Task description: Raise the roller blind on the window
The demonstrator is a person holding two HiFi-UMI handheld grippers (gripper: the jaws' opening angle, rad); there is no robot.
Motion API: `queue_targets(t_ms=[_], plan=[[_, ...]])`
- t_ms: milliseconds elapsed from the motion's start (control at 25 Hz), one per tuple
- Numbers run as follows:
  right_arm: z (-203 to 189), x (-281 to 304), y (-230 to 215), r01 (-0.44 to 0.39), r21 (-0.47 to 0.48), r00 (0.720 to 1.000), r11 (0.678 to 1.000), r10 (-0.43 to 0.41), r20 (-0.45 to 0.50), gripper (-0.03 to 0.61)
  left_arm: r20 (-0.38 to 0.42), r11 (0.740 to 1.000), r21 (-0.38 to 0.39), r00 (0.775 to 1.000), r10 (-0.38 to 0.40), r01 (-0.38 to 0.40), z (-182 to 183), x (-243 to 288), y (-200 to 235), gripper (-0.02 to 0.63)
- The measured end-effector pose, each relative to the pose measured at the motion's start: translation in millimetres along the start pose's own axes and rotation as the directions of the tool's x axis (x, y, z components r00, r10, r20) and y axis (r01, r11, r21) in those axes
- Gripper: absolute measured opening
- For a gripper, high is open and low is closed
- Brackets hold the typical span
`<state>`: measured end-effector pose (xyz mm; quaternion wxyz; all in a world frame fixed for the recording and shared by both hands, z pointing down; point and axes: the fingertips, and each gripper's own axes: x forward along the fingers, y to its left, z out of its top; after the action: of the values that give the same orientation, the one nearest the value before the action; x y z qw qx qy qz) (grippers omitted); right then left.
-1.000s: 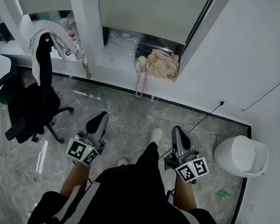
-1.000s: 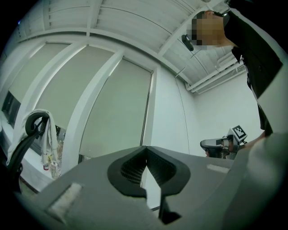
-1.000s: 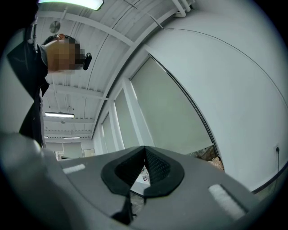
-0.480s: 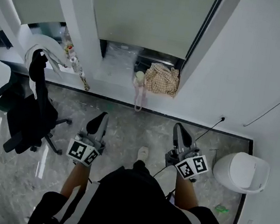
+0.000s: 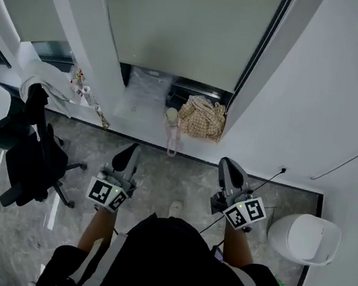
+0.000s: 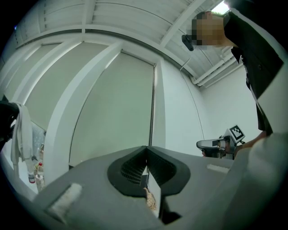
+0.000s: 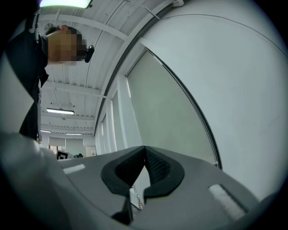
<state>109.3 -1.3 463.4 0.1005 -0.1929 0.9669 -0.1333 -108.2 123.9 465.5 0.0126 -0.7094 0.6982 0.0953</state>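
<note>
Window's roller blind (image 5: 183, 23) well beyond fingers (image 5: 125, 157)

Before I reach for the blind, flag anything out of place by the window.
A crumpled checked cloth sits on the window sill, with a pink strap dangling over its edge. Nothing looks spilled or broken.

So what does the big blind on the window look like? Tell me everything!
The roller blind is one plain, pale grey-green sheet that looks like smooth cloth, with no pattern or folds. It hangs flat and is pulled almost fully down; its bottom edge stops just above the window sill, leaving a dark gap. A white slanted pillar stands at its left, and a thin dark strip runs down its right edge. Nothing in view touches its face.
</note>
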Motion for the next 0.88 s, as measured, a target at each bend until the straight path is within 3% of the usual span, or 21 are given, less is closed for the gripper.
queue_targets(t_ms=[400, 640, 880], plan=[[23.3, 35.6, -63.2, -0.027, 0.021, 0.999, 0.999, 0.027, 0.029, 0.005, -0.046, 0.999, -0.027, 0.999, 0.022, -0.023, -19.5, 87.9, -3.5, 0.000], [26.8, 56.1, -81.5, -0.021, 0.040, 0.999, 0.999, 0.019, 0.041, 0.005, -0.025, 0.996, -0.054, 0.997, -0.067, 0.065, -18.2, 129.5, -13.2, 0.000], [30.5, 73.4, -95.2, 0.046, 0.002, 0.997, 0.999, -0.046, 0.054, 0.005, 0.001, 0.985, -0.078, 0.988, -0.157, 0.157, -19.9, 166.8, 0.7, 0.000]])
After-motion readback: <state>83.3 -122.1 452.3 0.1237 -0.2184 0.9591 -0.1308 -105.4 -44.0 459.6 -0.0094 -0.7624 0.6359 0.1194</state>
